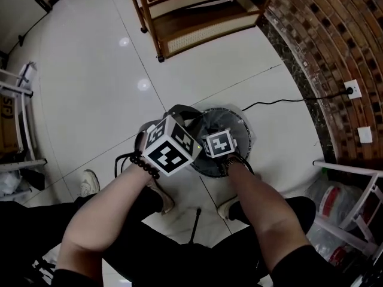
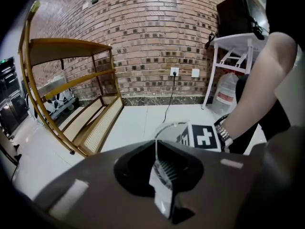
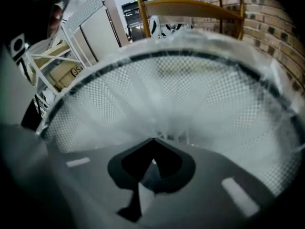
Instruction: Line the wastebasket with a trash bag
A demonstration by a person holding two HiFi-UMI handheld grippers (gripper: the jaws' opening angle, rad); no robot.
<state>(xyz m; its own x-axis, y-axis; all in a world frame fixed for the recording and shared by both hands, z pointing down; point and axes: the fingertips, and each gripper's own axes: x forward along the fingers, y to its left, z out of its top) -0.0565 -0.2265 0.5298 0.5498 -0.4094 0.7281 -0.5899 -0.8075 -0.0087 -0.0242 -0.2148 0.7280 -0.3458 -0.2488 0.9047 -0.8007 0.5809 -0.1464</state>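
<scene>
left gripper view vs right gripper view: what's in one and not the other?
Left gripper view only: a wall outlet with a plugged cord, the right gripper's marker cube, the person's wrist beside it, and a white stand.
Right gripper view only: the inside of the mesh wastebasket and a white rack beyond it.
Both: the trash bag, a thin edge pinched in the left tongs in one and spread over the mesh in the other; the wooden shelf; the brick wall.

Light: bright, overhead; glare spots on floor (image 1: 124,42).
Edges: fisheye bending, dark corners.
Blur: right gripper view soft, hazy.
</scene>
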